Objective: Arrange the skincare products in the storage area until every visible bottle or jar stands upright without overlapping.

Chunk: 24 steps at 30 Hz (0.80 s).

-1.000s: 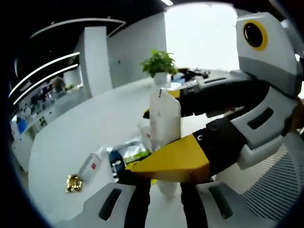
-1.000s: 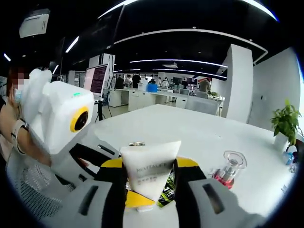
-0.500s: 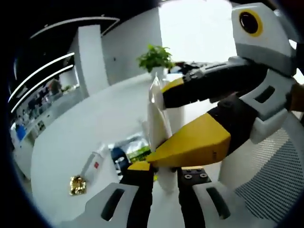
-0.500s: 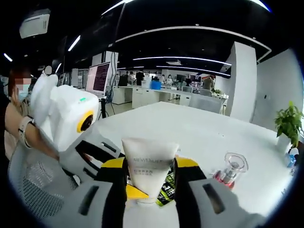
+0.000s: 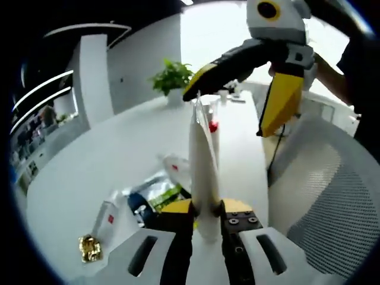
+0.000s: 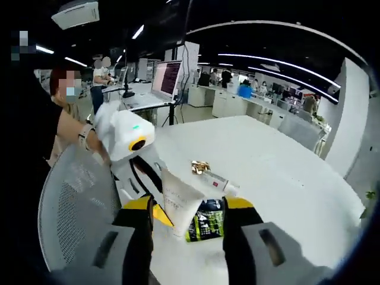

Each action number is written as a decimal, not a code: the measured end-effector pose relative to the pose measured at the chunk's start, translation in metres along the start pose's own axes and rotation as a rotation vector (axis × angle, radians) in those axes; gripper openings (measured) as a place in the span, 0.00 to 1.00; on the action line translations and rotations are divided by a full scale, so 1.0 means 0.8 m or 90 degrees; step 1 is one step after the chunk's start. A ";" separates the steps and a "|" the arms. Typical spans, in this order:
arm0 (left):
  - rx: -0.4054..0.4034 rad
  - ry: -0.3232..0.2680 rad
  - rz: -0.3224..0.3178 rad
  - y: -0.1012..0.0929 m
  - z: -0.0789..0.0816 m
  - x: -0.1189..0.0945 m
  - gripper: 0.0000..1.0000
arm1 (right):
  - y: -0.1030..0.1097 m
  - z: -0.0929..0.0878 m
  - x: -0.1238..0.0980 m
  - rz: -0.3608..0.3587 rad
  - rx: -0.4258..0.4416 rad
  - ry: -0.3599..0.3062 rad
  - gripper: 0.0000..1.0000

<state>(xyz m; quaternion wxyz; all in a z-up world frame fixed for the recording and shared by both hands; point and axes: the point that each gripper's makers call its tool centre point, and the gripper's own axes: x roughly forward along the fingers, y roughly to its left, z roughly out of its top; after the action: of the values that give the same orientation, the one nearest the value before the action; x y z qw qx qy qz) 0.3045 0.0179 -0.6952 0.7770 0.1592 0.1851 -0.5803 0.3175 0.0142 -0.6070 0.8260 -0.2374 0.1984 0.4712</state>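
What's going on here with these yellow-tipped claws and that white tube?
A person is tidying skincare items on a white table with two hand-held grippers. The left gripper is clamped on a white tube, holding it upright near the table's edge. The right gripper hangs open above it, holding nothing. A small white tube, a green sachet and a gold-wrapped item lie flat beyond.

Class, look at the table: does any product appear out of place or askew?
Yes. A small white bottle lies on its side beside a green sachet, not upright, and a crumpled gold wrapper sits loose nearby.
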 end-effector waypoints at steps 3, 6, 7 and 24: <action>0.021 -0.007 -0.025 -0.001 0.003 0.004 0.12 | 0.000 0.000 0.010 0.054 -0.096 0.049 0.31; 0.040 -0.011 -0.044 0.001 0.005 0.009 0.12 | 0.015 0.000 0.020 0.139 -0.148 0.090 0.31; 0.044 -0.011 -0.051 0.002 0.006 0.011 0.12 | 0.025 -0.004 0.023 0.189 -0.189 0.112 0.29; 0.064 -0.029 -0.083 0.027 0.024 0.043 0.12 | -0.019 -0.025 0.028 0.333 -0.338 0.366 0.09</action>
<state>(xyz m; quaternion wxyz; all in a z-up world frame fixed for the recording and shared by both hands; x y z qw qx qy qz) 0.3362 -0.0141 -0.6942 0.7327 0.1727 0.1479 -0.6415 0.3397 0.0113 -0.6322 0.5018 -0.5031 0.3451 0.6132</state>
